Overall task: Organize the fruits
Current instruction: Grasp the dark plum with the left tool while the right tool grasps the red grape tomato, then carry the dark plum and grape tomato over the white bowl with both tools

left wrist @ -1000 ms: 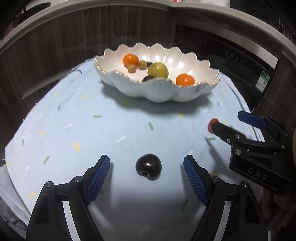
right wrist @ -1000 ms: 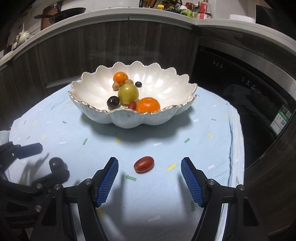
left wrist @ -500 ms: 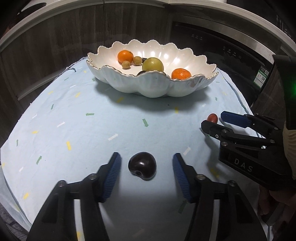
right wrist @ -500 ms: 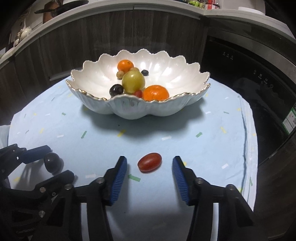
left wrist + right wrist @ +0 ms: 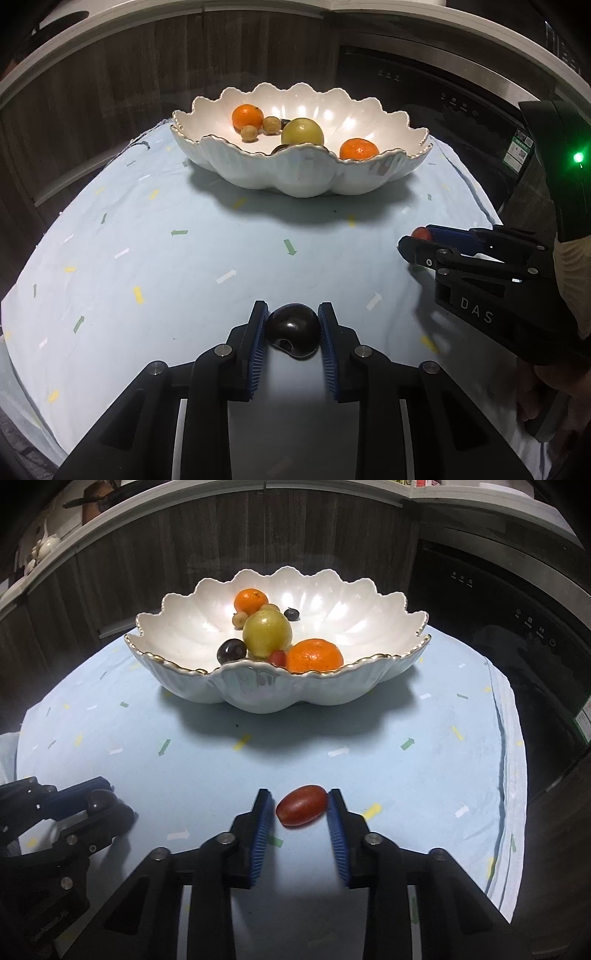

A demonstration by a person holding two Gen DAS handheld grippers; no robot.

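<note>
My left gripper (image 5: pixel 293 332), lower centre, is clamped on the dark plum (image 5: pixel 293 335); my right gripper (image 5: pixel 300 812) is closing around the red tomato (image 5: pixel 301 805), one pad touching.

Dark wood cabinets (image 5: pixel 147 565) under a pale countertop (image 5: pixel 480 502); black built-in appliance (image 5: pixel 498 609) right.

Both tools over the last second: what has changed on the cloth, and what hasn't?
Both tools' jaws have narrowed from wide open. The left tool now presses its pads on the dark plum. The right tool is closing round the red grape tomato: one pad touches it, the other stands just short. Neither fruit has left the blue cloth. The scalloped bowl and its fruit are unchanged.
</note>
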